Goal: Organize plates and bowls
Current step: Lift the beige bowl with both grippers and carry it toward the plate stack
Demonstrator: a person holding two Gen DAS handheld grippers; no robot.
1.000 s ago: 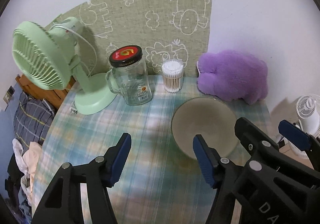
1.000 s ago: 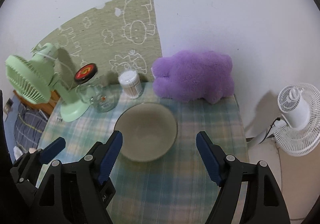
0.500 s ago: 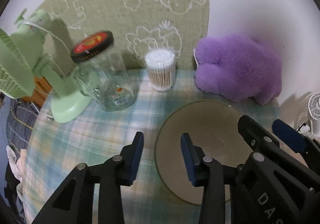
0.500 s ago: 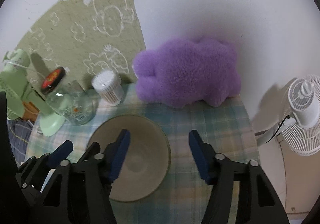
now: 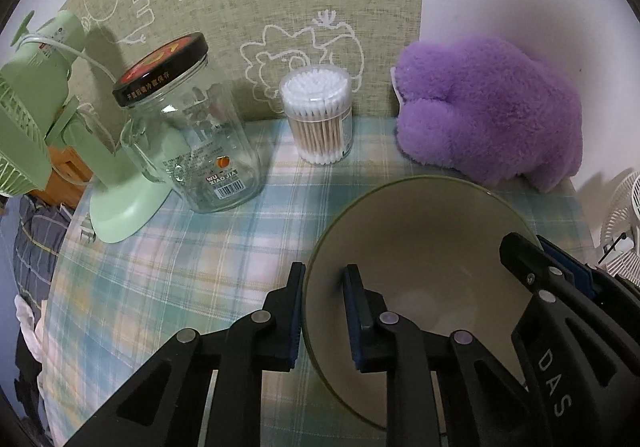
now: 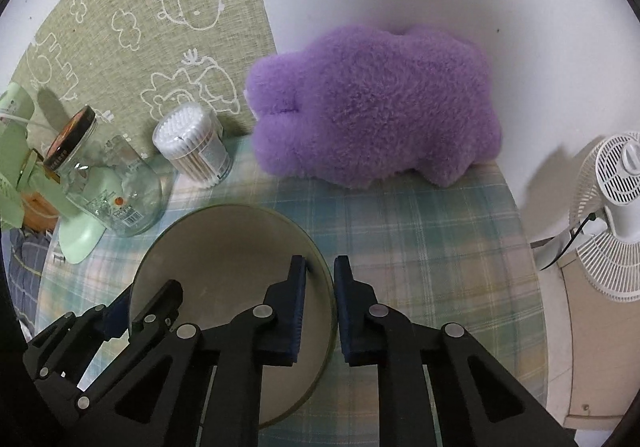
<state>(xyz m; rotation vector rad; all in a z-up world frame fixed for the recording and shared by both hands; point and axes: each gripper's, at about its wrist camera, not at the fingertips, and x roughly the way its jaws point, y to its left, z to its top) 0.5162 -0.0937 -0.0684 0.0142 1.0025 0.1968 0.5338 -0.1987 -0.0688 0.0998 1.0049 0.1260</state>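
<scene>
A grey-green bowl (image 5: 424, 247) sits on the checked tablecloth. My left gripper (image 5: 322, 307) is shut on the bowl's left rim, one finger outside, one inside. In the right wrist view my right gripper (image 6: 319, 303) is shut on the bowl's (image 6: 224, 247) right rim, one finger inside, one outside. Each gripper shows in the other's view: the right one (image 5: 560, 287) at the bowl's right edge, the left one (image 6: 132, 307) at its left edge.
A purple plush toy (image 5: 488, 111) lies behind the bowl against the wall. A cotton swab tub (image 5: 318, 115), a glass jar with a black lid (image 5: 188, 127) and a green desk fan (image 5: 60, 107) stand at the back left. A white fan (image 6: 616, 207) stands beyond the table's right edge.
Both grippers have moved forward and down to the bowl and closed from wide open onto its opposite rims.
</scene>
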